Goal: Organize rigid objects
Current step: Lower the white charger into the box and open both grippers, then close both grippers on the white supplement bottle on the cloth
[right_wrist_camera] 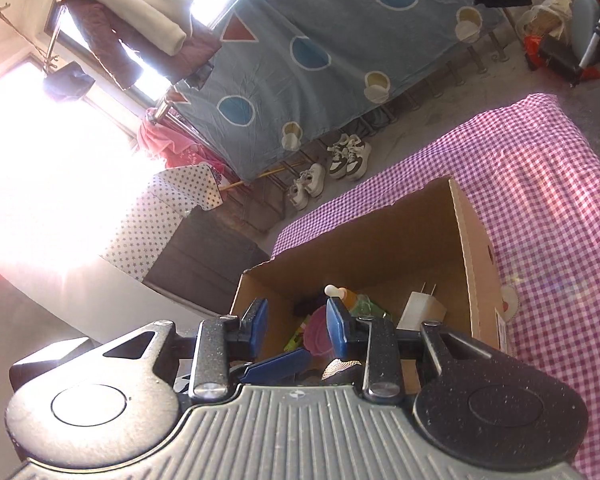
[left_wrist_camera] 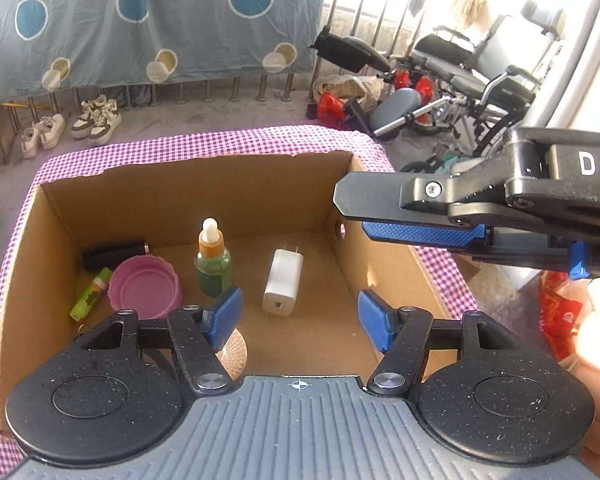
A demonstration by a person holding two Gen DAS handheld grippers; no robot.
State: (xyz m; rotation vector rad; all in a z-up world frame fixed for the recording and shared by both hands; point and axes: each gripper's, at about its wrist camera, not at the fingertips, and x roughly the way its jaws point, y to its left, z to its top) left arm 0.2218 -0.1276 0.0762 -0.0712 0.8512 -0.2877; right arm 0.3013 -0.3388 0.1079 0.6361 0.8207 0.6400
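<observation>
We see our left gripper (left_wrist_camera: 300, 316) with its jaws spread wide above the box (left_wrist_camera: 384, 264), nothing between the blue pads. Our right gripper (right_wrist_camera: 297, 322) stands narrowly parted, also empty, beside the box's right wall. Inside the box the charger (left_wrist_camera: 282, 285) lies flat, the dropper bottle (left_wrist_camera: 213, 262) stands upright next to the pink lid (left_wrist_camera: 144, 286).
</observation>
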